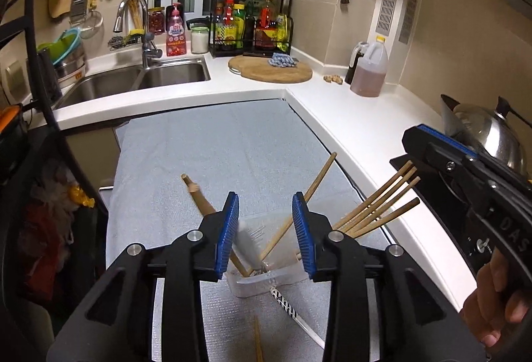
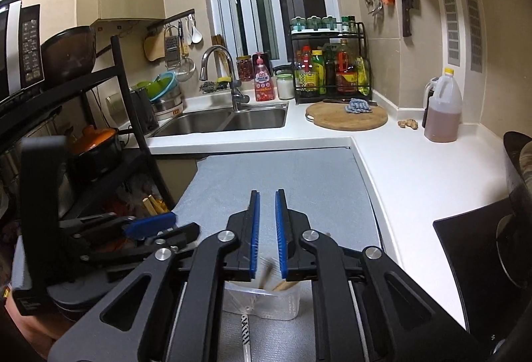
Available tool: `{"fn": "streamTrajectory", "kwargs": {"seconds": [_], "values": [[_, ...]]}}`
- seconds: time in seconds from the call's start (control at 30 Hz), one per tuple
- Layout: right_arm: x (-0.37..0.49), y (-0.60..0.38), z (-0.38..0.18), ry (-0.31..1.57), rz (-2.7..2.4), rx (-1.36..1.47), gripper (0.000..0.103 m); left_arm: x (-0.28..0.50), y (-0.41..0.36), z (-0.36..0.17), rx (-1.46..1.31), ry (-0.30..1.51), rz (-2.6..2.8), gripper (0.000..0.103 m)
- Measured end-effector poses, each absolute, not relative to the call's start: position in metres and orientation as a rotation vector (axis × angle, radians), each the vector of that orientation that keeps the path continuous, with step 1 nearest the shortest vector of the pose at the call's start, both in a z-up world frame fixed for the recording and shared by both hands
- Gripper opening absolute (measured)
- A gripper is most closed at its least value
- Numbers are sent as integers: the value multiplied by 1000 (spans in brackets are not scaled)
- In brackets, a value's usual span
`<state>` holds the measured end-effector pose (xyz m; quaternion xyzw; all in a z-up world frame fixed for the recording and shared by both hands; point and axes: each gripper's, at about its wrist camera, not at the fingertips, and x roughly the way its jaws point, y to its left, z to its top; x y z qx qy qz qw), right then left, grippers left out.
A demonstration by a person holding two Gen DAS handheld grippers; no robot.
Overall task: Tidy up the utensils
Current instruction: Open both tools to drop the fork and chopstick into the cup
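Left wrist view showed my left claw (image 1: 265, 220) spread above the clear holder (image 1: 262, 275) of chopsticks (image 1: 375, 212) — right claw (image 2: 266, 229) slightly parted, empty.

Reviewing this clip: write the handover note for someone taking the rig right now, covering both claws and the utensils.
Left claw: open, nothing pressed, poised over the clear container.
Right claw: jaws slightly apart, empty, above the same container.
Done: several wooden chopsticks and a wooden-handled utensil stand in the container on the grey mat.
Left: one chopstick and a patterned utensil lie on the mat by the container.
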<state>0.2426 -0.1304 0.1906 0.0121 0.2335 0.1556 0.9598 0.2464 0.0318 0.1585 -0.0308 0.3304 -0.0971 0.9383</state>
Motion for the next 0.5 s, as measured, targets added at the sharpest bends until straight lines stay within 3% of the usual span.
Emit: {"fn": "streamTrajectory", "kwargs": {"seconds": [0.3, 0.5], "values": [[190, -145, 208, 381, 307, 11, 19, 181, 48, 186, -82, 553, -150, 34], [130, -160, 195, 338, 317, 12, 19, 134, 54, 169, -82, 523, -102, 34]]}}
